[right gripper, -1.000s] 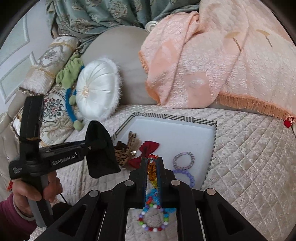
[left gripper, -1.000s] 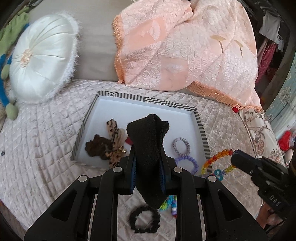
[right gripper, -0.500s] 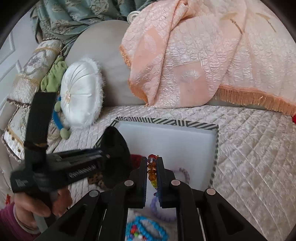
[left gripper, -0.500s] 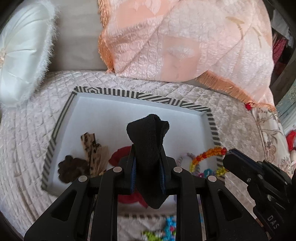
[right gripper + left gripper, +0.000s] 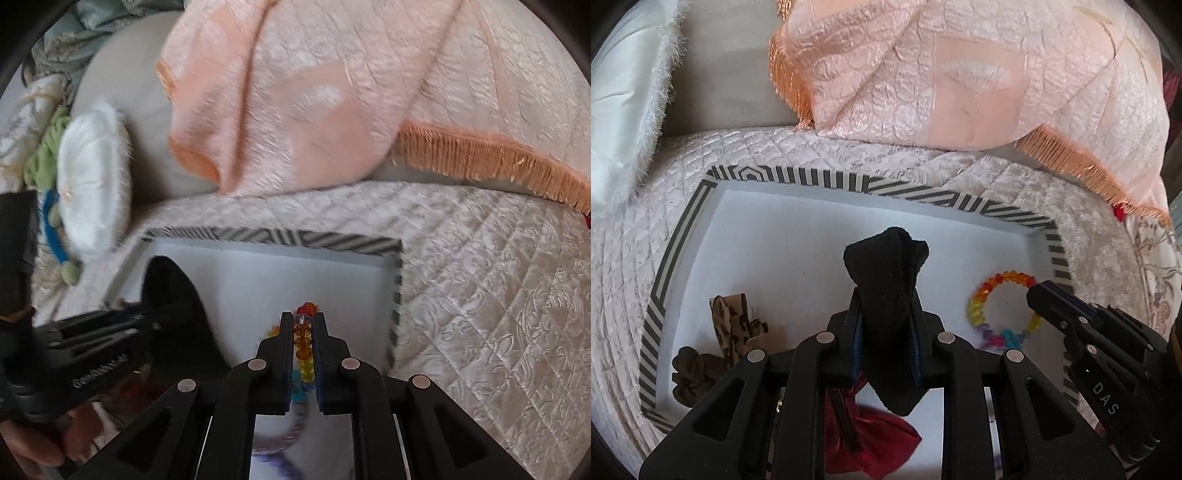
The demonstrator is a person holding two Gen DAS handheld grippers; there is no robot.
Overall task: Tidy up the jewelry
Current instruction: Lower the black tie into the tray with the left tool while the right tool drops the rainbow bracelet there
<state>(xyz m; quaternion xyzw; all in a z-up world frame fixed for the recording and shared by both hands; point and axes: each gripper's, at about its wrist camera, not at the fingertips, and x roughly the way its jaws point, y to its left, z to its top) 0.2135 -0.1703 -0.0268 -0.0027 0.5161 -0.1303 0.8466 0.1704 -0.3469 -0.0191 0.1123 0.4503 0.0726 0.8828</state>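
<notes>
My left gripper [image 5: 885,321] is shut on a black fabric hair tie [image 5: 886,295] and holds it over the middle of the white tray with the striped rim [image 5: 798,179]. My right gripper [image 5: 303,328] is shut on a rainbow bead bracelet [image 5: 303,343], which hangs over the tray's right part; it also shows in the left wrist view [image 5: 993,288]. In the tray lie a leopard-print bow [image 5: 738,325], a brown scrunchie [image 5: 690,373] and a red bow [image 5: 882,443]. The left gripper [image 5: 147,321] shows at the left of the right wrist view.
The tray sits on a quilted cream bedspread [image 5: 480,277]. A peach fringed blanket [image 5: 942,74] is heaped behind it. A white round cushion [image 5: 92,184] and a green and blue toy [image 5: 48,166] lie at the back left. Purple bead bracelets [image 5: 280,454] lie under the right gripper.
Both grippers have moved forward over the tray, each with its item. The bead bracelet now hangs above the tray's right side; the black tie is over the tray's middle.
</notes>
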